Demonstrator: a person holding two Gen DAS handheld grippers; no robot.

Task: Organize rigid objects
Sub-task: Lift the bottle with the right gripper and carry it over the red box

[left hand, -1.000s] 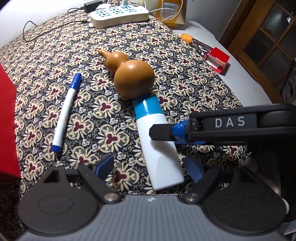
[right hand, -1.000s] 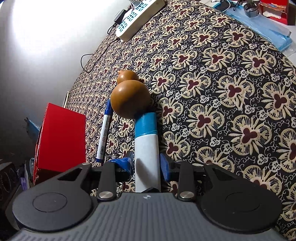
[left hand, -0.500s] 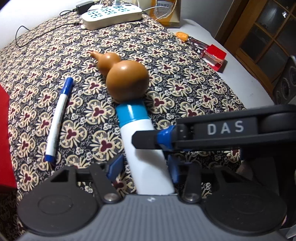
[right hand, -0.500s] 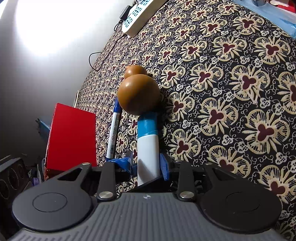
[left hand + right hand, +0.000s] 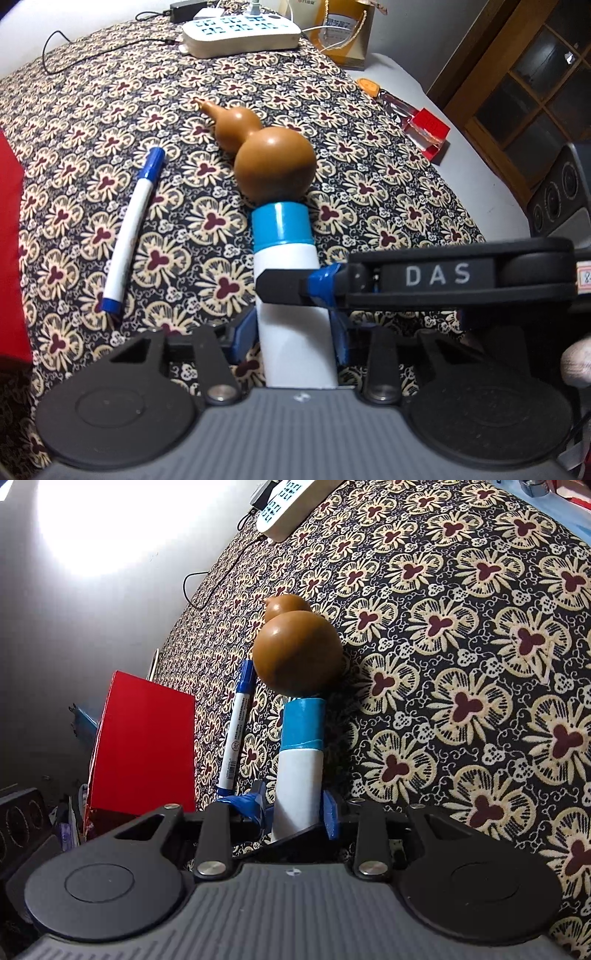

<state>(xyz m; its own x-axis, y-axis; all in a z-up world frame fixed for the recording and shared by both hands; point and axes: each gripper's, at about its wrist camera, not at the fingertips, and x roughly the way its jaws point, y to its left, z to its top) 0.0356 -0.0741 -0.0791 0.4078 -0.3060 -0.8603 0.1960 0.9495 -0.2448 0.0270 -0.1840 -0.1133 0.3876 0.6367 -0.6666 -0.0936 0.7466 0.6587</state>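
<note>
left tongs: i see my blue pads pressed on both sides of the white bottle, clamped on its lower body; the jaws have just been closing onto it.
right tongs: clamped on the same white bottle, narrow grip, one finger reaching in from the right across its body in my left view.
bottle: white body, blue cap, lying lengthwise on the flowered tablecloth, cap end pointing away from me.
gourd: brown, lying on its side, its big bulb touching the bottle's cap; its stem points toward the far edge.
marker: white barrel with blue ends, flat on the cloth, left of the bottle and gourd, apart from both.
red box: at the left edge of the tabletop, beside the marker.
power strip: white, at the far end, with cords plugged in.
far right: a small red and clear case on the bare white tabletop.
</note>
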